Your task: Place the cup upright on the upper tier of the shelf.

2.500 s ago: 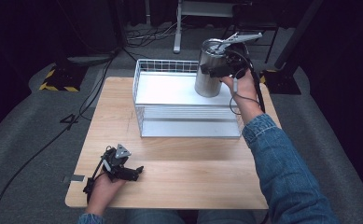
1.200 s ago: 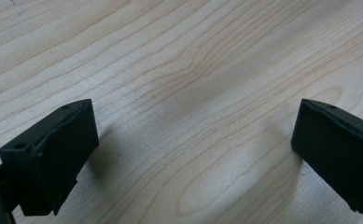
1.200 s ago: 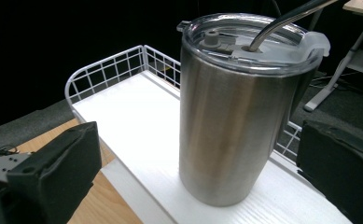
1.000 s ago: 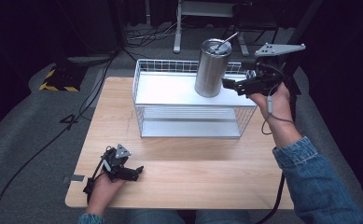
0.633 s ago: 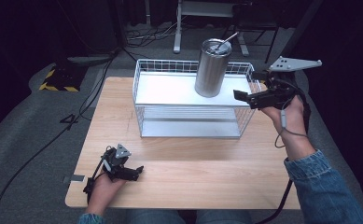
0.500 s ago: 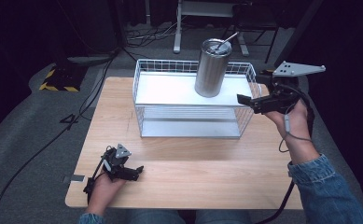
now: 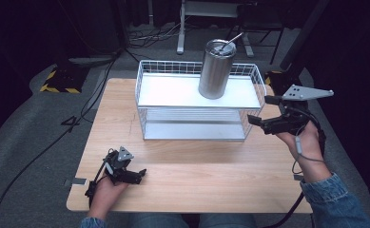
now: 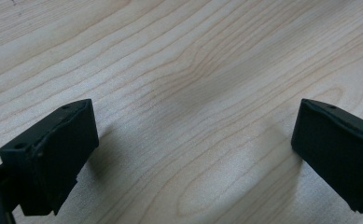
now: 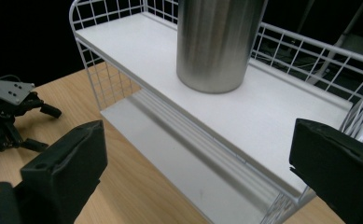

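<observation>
A steel tumbler with a straw stands upright on the top shelf of a white wire rack, toward its right end; it rises large in the right gripper view. My right gripper hangs open just off the rack's right end, jaws wide apart and empty, pointing left at the rack. My left gripper rests open on the wooden table near the front left corner. In the left gripper view its jaws stand far apart over bare wood.
The rack has a lower white shelf beneath the top one. The left gripper lies far off in the right gripper view. Dark floor with cables and a yellow-black striped block surrounds the table.
My right gripper has let go of the tumbler on the top shelf, opened, and drawn back to the right and toward the person. The left gripper has stayed still.
</observation>
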{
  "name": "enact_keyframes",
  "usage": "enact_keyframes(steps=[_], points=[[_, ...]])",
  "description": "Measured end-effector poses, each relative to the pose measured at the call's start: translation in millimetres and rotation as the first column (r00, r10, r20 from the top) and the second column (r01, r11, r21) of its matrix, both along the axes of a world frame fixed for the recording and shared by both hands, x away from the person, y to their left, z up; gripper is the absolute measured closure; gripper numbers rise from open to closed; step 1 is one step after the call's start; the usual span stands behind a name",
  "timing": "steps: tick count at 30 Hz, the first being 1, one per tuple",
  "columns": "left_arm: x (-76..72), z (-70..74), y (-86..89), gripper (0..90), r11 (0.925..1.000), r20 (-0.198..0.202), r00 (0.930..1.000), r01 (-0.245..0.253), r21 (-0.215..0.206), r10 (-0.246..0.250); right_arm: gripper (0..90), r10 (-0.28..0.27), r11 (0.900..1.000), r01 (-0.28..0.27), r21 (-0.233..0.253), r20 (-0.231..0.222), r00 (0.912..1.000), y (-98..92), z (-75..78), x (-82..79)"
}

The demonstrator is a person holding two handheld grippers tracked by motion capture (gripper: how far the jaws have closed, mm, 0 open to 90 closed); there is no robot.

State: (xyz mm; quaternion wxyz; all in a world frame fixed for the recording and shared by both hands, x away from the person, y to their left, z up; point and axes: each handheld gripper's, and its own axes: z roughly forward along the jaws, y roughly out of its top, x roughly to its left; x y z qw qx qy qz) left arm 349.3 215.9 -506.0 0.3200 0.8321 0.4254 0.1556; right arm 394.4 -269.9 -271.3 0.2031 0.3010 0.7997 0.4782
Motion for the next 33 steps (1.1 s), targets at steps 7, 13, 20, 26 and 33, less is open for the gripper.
enact_keyframes(steps=[7,13,20,26,33], points=[[0.0,0.0,0.0,1.1,1.0000,0.000,1.0000,0.000,0.000,0.000,9.0,-0.035,0.999,0.034,-0.021,-0.031,0.9989,-9.7,-25.8,-7.7],[-0.1,0.0,-0.1,1.1,1.0000,-0.001,1.0000,-0.001,0.000,0.001,9.4,-0.065,0.998,0.064,-0.024,-0.076,0.9949,-20.2,-51.8,-9.6],[-0.3,0.0,-0.1,1.2,1.0000,0.000,1.0000,-0.002,0.000,0.002,9.5,-0.063,0.998,0.061,-0.016,-0.099,0.9931,-26.9,-76.6,-13.5],[-0.3,0.1,0.0,1.2,1.0000,0.003,1.0000,-0.003,0.002,0.003,12.1,-0.062,0.998,0.058,-0.036,-0.121,0.9908,-29.1,-100.6,-17.5],[-0.3,0.1,0.0,1.2,1.0000,0.003,1.0000,-0.003,0.002,0.003,13.5,-0.075,0.996,0.065,-0.066,-0.153,0.9853,-29.5,-131.8,-20.6]])
